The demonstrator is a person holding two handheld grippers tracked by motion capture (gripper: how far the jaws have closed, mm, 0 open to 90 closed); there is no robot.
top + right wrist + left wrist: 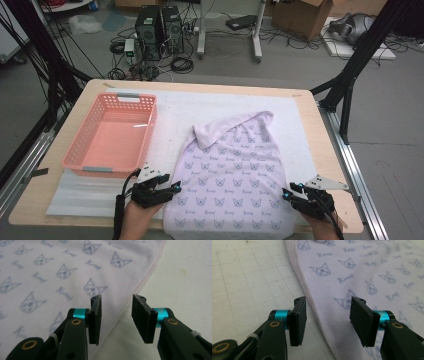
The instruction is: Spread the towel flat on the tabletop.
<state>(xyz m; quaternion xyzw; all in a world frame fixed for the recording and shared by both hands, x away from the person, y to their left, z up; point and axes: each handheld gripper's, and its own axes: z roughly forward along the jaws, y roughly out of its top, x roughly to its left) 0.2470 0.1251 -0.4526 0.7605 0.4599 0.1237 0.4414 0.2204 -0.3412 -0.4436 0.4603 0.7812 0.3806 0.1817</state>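
A pale lilac cloth [230,175] printed with small cat faces lies flat on the table's near half, its far end folded over in a loose flap. My left gripper [176,188] sits low at the cloth's left edge. In the left gripper view the jaws [328,315] stand open, one on either side of the cloth's [362,272] stitched hem, and nothing is pinched. My right gripper [289,193] is at the cloth's right edge. Its jaws [117,315] are open too, above the hem of the cloth [50,270], and they hold nothing.
An empty pink plastic basket [80,137] stands at the table's left, just beyond my left gripper. A white mat [175,107] covers most of the wooden tabletop [325,140]. Computers, cables and boxes sit on the floor past the far edge.
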